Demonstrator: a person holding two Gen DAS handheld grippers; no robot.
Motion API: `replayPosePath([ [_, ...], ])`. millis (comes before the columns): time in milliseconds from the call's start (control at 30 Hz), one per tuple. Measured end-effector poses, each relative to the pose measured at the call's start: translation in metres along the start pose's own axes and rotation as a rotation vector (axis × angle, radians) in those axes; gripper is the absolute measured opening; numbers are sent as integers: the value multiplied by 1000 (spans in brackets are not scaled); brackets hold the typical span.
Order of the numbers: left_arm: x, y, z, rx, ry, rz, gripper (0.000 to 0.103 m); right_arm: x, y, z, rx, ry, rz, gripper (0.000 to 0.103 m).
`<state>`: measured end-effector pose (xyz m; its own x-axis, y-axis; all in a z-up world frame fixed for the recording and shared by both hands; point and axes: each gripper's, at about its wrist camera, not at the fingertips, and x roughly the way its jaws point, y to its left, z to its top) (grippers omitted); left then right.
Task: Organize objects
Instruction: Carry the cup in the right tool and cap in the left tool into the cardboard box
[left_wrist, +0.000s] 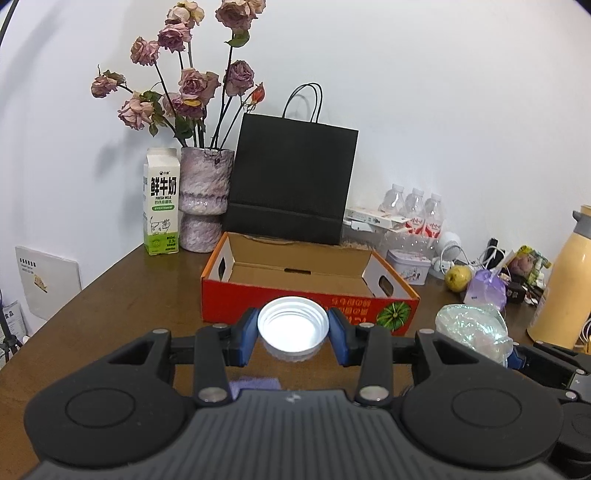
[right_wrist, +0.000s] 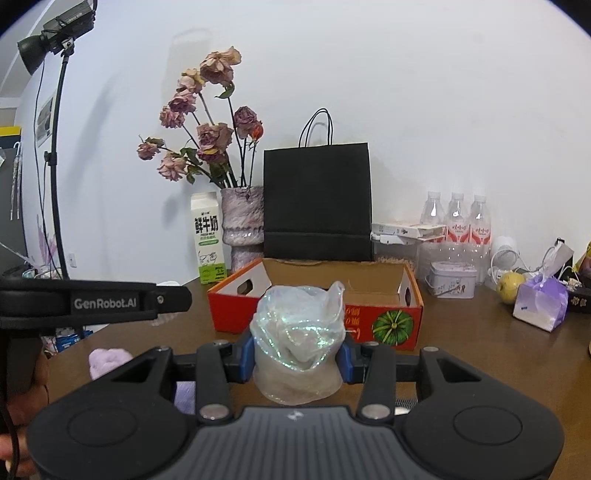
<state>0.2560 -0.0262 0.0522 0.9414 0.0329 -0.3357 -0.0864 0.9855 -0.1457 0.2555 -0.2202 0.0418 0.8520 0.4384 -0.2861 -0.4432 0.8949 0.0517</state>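
My left gripper (left_wrist: 292, 330) is shut on a white screw lid (left_wrist: 293, 325), open side up, held above the brown table just in front of the red cardboard box (left_wrist: 306, 308). My right gripper (right_wrist: 298, 356) is shut on a shiny iridescent plastic bag (right_wrist: 299, 341), also held in front of the same open, empty-looking box (right_wrist: 314, 317). The bag also shows at the right of the left wrist view (left_wrist: 471, 330). The left gripper's body shows at the left of the right wrist view (right_wrist: 96, 301).
A black paper bag (left_wrist: 291, 184), a vase of dried roses (left_wrist: 205, 199) and a milk carton (left_wrist: 161, 201) stand behind the box. Water bottles (right_wrist: 458, 219), a tin (right_wrist: 450, 282), a pear (right_wrist: 509, 286), a purple pouch (right_wrist: 541, 304) and a yellow flask (left_wrist: 563, 280) crowd the right. Purple cloth (right_wrist: 109, 360) lies left.
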Motion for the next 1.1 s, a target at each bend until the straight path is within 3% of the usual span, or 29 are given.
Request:
replayPosePath([
  [333,34,-8,21,-26,-11,3,41,33,-13,27,0,6,26,41],
  [833,95,-20,61,-94,-62,56,41,94,-36,75,-8,-28,-12,41],
  [1100,133,-21,78,-152,-59,76,41,134,-56,95,9,7,13,41],
])
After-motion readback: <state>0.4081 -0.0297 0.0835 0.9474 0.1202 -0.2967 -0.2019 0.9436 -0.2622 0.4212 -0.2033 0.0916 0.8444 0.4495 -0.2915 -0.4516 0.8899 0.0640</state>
